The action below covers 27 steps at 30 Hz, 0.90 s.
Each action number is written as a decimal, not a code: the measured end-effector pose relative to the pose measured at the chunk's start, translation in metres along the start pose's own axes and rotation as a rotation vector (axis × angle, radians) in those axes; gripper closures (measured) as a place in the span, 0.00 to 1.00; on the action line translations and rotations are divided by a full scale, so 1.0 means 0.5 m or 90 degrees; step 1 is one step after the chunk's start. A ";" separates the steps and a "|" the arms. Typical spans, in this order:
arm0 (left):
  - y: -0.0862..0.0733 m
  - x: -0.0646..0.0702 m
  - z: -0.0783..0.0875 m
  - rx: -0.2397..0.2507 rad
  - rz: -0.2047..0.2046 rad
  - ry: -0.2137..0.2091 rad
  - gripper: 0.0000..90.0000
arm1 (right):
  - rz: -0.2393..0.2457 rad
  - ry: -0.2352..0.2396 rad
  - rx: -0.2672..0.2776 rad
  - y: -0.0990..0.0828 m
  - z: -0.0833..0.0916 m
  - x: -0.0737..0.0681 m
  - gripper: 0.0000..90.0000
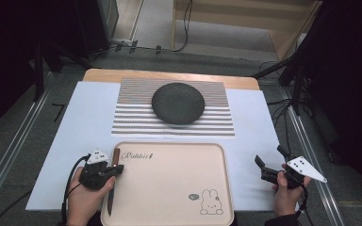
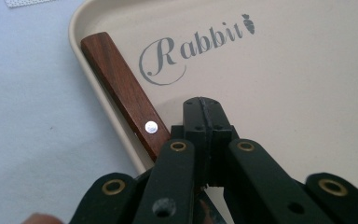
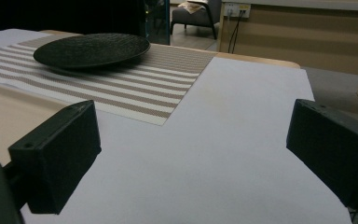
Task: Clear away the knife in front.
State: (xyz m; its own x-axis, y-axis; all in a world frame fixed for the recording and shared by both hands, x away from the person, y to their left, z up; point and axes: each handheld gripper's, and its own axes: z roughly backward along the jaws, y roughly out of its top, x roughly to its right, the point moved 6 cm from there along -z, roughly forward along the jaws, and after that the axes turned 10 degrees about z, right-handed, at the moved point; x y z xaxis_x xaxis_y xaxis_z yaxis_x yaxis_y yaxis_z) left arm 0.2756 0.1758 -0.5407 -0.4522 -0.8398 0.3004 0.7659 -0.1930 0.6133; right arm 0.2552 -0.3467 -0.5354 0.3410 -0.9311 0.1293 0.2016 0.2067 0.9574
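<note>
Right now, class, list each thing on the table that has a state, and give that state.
Left gripper: shut, over the tray.
Right gripper: open, holding nothing.
Knife: lying flat along the tray's left rim.
Tray: otherwise bare.
Black plate: upright on the striped mat, nothing on it.

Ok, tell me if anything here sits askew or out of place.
One thing: the wooden-handled knife lies along the left rim of the tray, its handle propped on the lip rather than flat inside. The black plate sits squarely on the striped placemat. Nothing looks spilled or damaged.
</note>
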 end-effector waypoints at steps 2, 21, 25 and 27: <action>0.001 -0.003 -0.001 0.007 0.001 -0.001 0.99 | 0.001 0.002 0.001 0.000 0.000 0.000 0.01; 0.043 -0.013 0.081 0.218 -0.046 -0.030 0.00 | -0.001 0.007 0.002 0.000 -0.001 0.000 0.01; 0.042 -0.027 0.092 0.238 -0.050 -0.022 0.00 | -0.001 0.007 0.002 0.000 -0.001 0.000 0.01; 0.044 -0.031 0.098 0.246 -0.052 -0.019 0.00 | 0.001 0.007 0.002 0.000 -0.001 0.000 0.01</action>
State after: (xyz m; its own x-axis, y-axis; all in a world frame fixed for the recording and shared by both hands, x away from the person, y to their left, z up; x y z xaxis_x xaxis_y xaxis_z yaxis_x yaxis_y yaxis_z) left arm 0.2769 0.2097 -0.4960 -0.5219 -0.8133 0.2572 0.5013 -0.0485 0.8639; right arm 0.2558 -0.3466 -0.5354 0.3509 -0.9277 0.1273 0.1983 0.2065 0.9581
